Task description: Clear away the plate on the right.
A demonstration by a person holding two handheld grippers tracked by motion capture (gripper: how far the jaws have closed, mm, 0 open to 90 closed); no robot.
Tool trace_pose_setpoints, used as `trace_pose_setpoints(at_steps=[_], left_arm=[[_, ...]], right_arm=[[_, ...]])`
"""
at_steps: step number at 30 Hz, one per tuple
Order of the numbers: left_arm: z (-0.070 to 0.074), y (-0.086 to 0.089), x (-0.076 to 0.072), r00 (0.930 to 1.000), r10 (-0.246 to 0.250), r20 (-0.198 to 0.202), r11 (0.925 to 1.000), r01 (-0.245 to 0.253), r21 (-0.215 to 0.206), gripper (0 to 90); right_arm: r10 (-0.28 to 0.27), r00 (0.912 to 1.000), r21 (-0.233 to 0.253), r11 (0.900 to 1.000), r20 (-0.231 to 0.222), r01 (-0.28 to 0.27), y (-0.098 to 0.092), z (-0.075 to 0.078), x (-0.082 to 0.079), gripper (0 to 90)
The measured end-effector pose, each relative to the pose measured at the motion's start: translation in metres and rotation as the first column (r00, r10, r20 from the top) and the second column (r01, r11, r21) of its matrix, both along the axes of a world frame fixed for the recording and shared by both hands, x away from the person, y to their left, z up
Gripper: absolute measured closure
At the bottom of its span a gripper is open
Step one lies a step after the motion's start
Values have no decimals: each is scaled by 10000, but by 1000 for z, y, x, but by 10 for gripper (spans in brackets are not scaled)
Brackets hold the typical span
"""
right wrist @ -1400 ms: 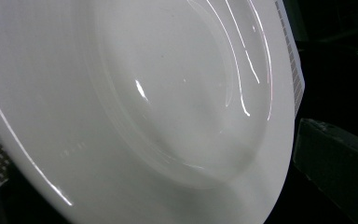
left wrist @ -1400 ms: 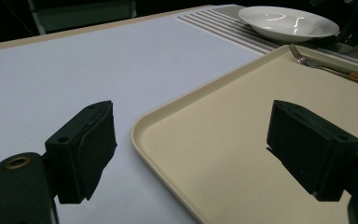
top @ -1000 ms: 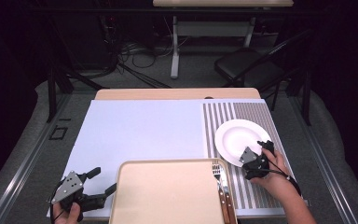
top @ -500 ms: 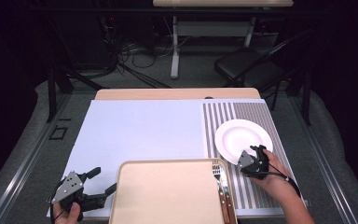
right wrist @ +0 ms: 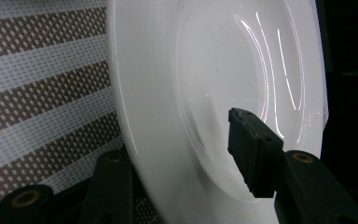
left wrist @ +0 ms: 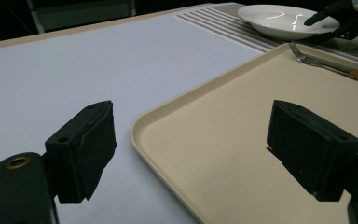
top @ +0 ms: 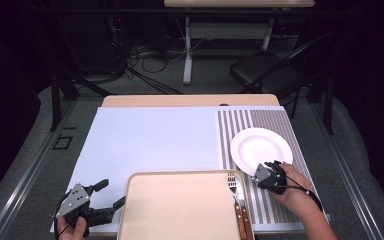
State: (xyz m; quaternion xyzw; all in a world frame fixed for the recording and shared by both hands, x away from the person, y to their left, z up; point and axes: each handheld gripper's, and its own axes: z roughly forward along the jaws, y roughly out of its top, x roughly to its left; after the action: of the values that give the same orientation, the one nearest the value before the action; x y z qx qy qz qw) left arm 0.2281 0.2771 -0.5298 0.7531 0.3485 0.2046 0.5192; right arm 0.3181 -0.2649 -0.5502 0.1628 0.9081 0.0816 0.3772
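Two claws were at the near side of the tabletop [top: 150,140], one in each hand of the person. The right claw [top: 266,172] was at the near rim of a white plate [top: 261,148], which lay on a striped placemat [top: 275,120] at the right part of the tabletop. In the right gripper view its jaws stood apart with the plate's rim between them: one jaw was over the inner surface of the plate [right wrist: 214,93], the other was under the rim, beside the placemat [right wrist: 42,93]. I could not tell if the jaws already touched the plate.

The left claw [top: 111,195] was near the left edge of a beige tray [top: 180,210], and its jaws were wide apart and held nothing. In the left gripper view the near left corner of the tray [left wrist: 223,140] lay between and just beyond the two jaws. The left hand [top: 72,229] held it low at the near left corner of the tabletop.

A fork [top: 236,186] and a knife with a wooden handle [top: 244,220] lay side by side on the right side of the tray, near the right claw but apart from it.
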Motion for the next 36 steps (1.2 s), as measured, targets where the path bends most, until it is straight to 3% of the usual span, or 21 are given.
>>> trace_pose_setpoints(at_steps=[15,23,36], left_arm=[[0,0,0,10000,29,16,10000,-29,-5,157],[0,0,0,10000,28,10,10000,-28,-10,157],[0,0,0,10000,37,6,10000,-37,-8,157]], right_arm=[[98,10000,-29,9999,-1,-98,2,-2,-1,609],[-82,9992,372,9993,-401,97,1,-1,0,687],[75,9998,-136,9999,-164,-78,5,1,-3,727]])
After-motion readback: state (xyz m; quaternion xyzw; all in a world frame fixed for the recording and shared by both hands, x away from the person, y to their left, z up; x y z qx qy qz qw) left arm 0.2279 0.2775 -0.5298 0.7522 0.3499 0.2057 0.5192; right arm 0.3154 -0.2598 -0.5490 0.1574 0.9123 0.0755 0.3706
